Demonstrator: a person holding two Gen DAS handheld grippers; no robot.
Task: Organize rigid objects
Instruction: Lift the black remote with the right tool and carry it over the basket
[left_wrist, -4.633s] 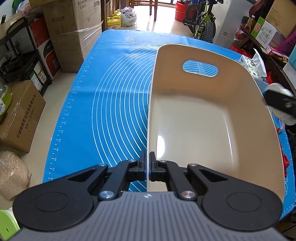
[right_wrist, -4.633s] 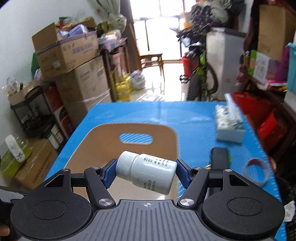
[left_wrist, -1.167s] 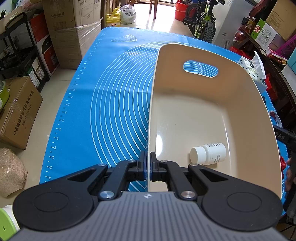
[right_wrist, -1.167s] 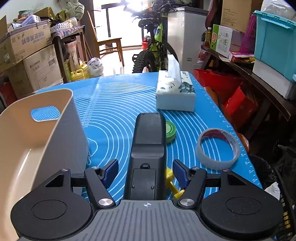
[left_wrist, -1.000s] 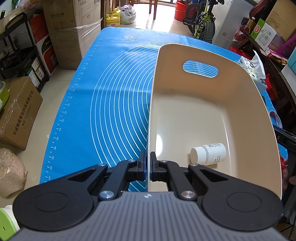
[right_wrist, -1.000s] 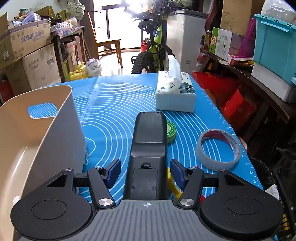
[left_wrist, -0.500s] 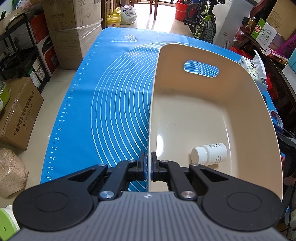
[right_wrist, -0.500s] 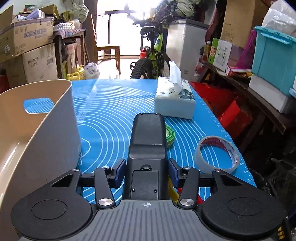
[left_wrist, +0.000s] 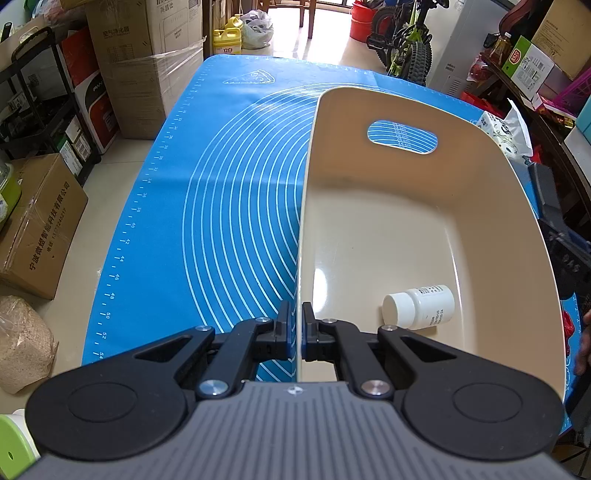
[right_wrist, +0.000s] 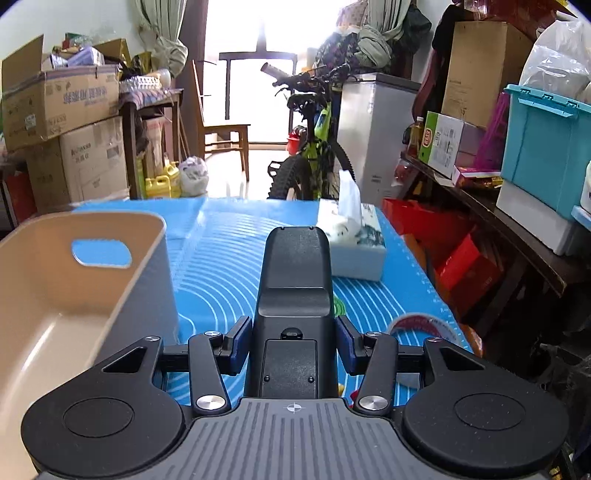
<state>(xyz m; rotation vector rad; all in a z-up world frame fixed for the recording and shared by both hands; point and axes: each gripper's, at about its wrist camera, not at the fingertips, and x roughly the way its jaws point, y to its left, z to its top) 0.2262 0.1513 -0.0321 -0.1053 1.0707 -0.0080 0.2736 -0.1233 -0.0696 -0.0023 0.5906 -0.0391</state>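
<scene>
Black handheld device sits pinched between your right gripper pads, lifted just right of the beige bin, while your left gripper clamps the bin's left wall and a white pill bottle lies on its side inside, blue mat underneath.

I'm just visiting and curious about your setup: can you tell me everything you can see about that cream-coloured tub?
The tub is glossy cream plastic, open-topped, with rounded corners and an oval handle cutout in its far wall. It stands upright on the blue mat. The left gripper is clamped on its near-left wall. Inside, a white pill bottle lies on its side on the floor.
</scene>
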